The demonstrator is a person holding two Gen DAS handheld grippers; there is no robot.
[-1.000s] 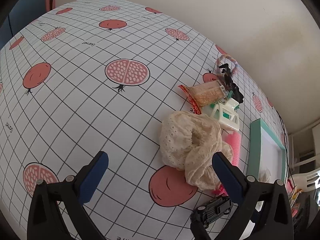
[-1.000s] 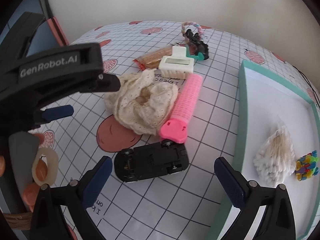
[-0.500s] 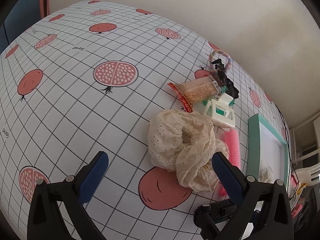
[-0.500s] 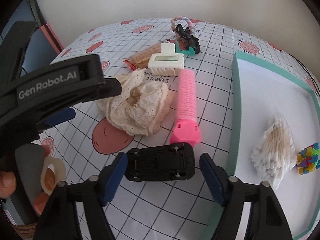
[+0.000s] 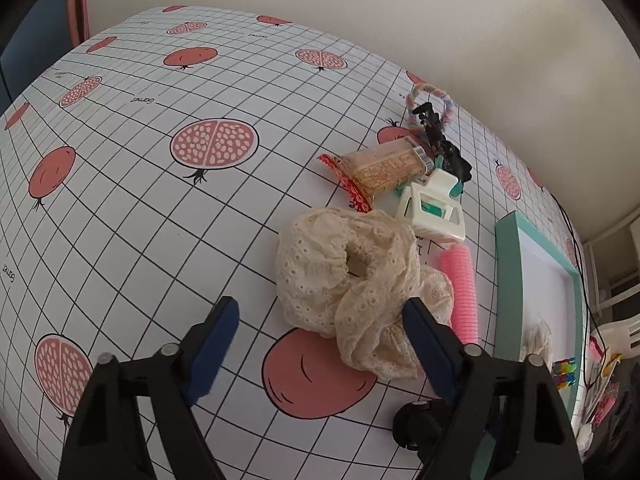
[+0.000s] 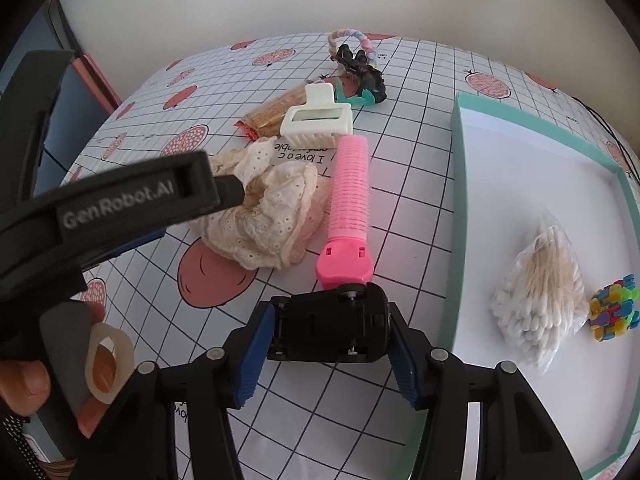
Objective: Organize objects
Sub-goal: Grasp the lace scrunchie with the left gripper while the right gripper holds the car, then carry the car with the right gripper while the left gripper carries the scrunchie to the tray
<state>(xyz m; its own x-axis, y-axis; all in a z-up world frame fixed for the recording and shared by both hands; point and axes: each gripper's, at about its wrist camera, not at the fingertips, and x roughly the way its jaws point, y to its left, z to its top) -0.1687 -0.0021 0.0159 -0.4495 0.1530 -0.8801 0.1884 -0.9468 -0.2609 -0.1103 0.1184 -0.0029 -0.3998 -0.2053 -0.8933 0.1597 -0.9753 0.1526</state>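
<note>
Black plastic fills the near centre of the right wrist view: a small black toy car (image 6: pixel 329 327), lying upside down on the white grid-patterned tablecloth with red pomegranates (image 6: pixel 412 152), is pinched between the blue-padded fingers of the right gripper (image 6: pixel 326 354), one pad against each end. Just beyond the car lies a pink ribbed hair roller (image 6: pixel 349 208), its solid cap nearly touching the car. Left of the roller sits a cream lace scrunchie (image 6: pixel 272 216), and the left gripper (image 5: pixel 320 344) hovers over it with its fingers spread wide and holding nothing. To the right, a shallow teal-rimmed tray with a white floor (image 6: pixel 458 200) holds a clear bag of cotton swabs (image 6: pixel 538 284) and a small multicoloured plastic block toy (image 6: pixel 612 308). Farther off lie a white rectangular hair claw (image 6: pixel 318 120), a clear-wrapped snack packet with red ends (image 5: pixel 380 170), a black hair clip (image 6: pixel 362 72) and, farthest, a pastel twisted hair loop (image 6: pixel 352 38).
</note>
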